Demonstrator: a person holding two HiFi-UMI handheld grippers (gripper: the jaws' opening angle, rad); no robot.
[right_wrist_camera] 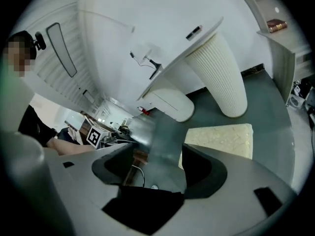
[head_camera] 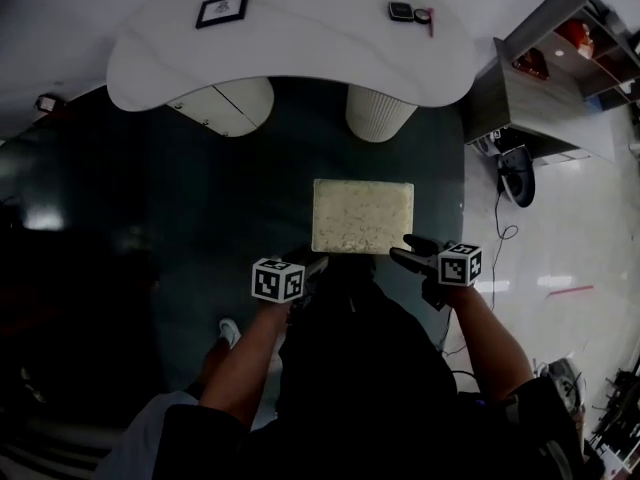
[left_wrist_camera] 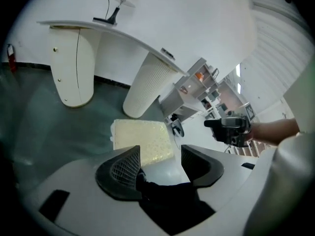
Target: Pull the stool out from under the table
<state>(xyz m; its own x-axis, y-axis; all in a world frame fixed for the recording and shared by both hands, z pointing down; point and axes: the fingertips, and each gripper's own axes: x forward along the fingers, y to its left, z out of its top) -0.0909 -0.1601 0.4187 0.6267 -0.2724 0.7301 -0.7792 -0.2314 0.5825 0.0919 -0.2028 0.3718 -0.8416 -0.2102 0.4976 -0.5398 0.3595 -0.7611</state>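
Cream and speckled, the square top of the stool (head_camera: 362, 216) lies on the dark green floor, clear of the white table (head_camera: 300, 58) and just ahead of both grippers. From the head view, the left gripper (head_camera: 312, 264) is at the stool's near left corner and the right gripper (head_camera: 402, 250) at its near right corner. Whether either jaw tip touches the edge cannot be told.

There is one stool, one table and two grippers. The table stands on two pedestals, a smooth rounded one (head_camera: 225, 103) and a ribbed one (head_camera: 380, 111), with the stool nearer the ribbed one. On the tabletop lie one framed card (head_camera: 222, 10), one small dark device (head_camera: 401, 10) and one red pen (head_camera: 430, 20). A grey shelf unit (head_camera: 560, 58) stands to the right, well apart from the stool.

In the left gripper view the jaws stand moderately apart. The stool's near corner shows beyond the gap, partly behind the left jaw, and nothing is pinched between the pads. In the right gripper view the jaws are also spread. The gap between them shows only floor, and the stool's corner sits just behind the right-hand jaw, ungripped. Both grippers hold nothing.
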